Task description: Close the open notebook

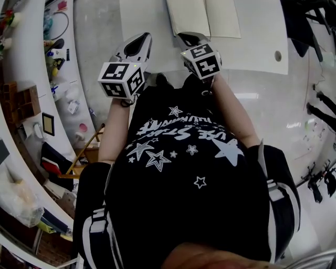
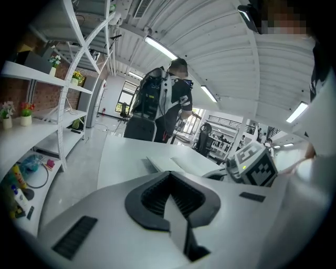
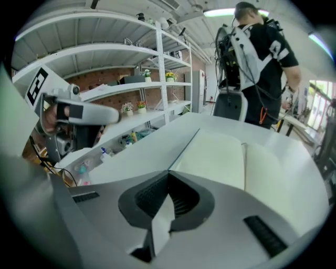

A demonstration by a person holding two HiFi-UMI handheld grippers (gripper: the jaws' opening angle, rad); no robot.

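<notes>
Head view: notebook (image 1: pixel 210 16) lies open and flat, pages up, at the far side of the white counter (image 1: pixel 252 52). Left gripper (image 1: pixel 140 41) and right gripper (image 1: pixel 190 38) hang side by side above the counter's near part. The right one's tip is just short of the notebook; the left one is off to its left.

Left gripper view: jaws pressed together, nothing between them. Notebook ahead and slightly right, not touched.

Right gripper view: jaws likewise together and empty. Open pages lie straight ahead, near. Person (image 3: pixel 257 47) stands beyond the counter.
</notes>
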